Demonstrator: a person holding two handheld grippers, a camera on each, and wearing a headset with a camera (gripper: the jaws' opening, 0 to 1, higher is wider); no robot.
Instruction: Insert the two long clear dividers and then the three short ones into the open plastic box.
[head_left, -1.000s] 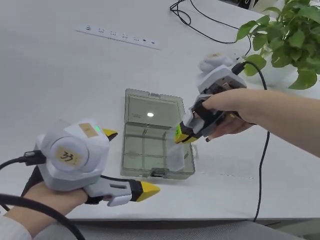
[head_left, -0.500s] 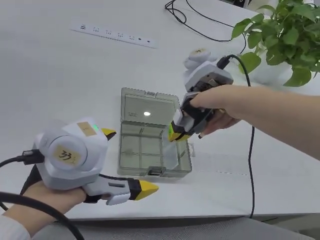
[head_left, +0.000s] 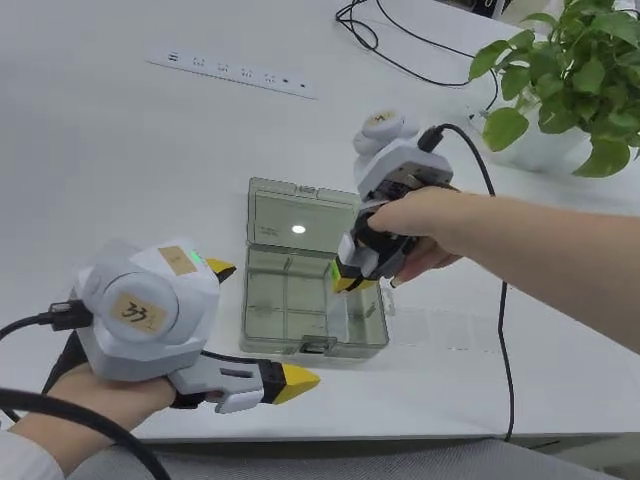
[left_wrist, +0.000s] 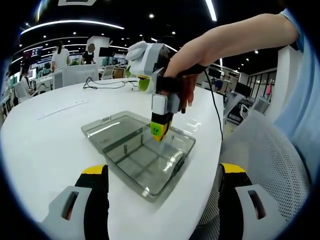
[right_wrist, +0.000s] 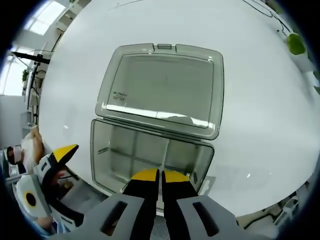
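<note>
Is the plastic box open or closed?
Open. Its lid lies flat back on the table behind the box, and the compartments inside show.

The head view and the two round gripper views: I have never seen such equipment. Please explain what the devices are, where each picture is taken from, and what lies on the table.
There is no robot: a person carries two hand-held two-jaw grippers. The head view comes from a headset camera looking down at the white table. Each round picture comes from a camera on one gripper. The left gripper is open, near the table edge. The right gripper is shut on a thin clear divider, low over the open plastic box, where some dividers already stand. More clear pieces lie right of the box. A power strip and a plant stand farther back.
</note>
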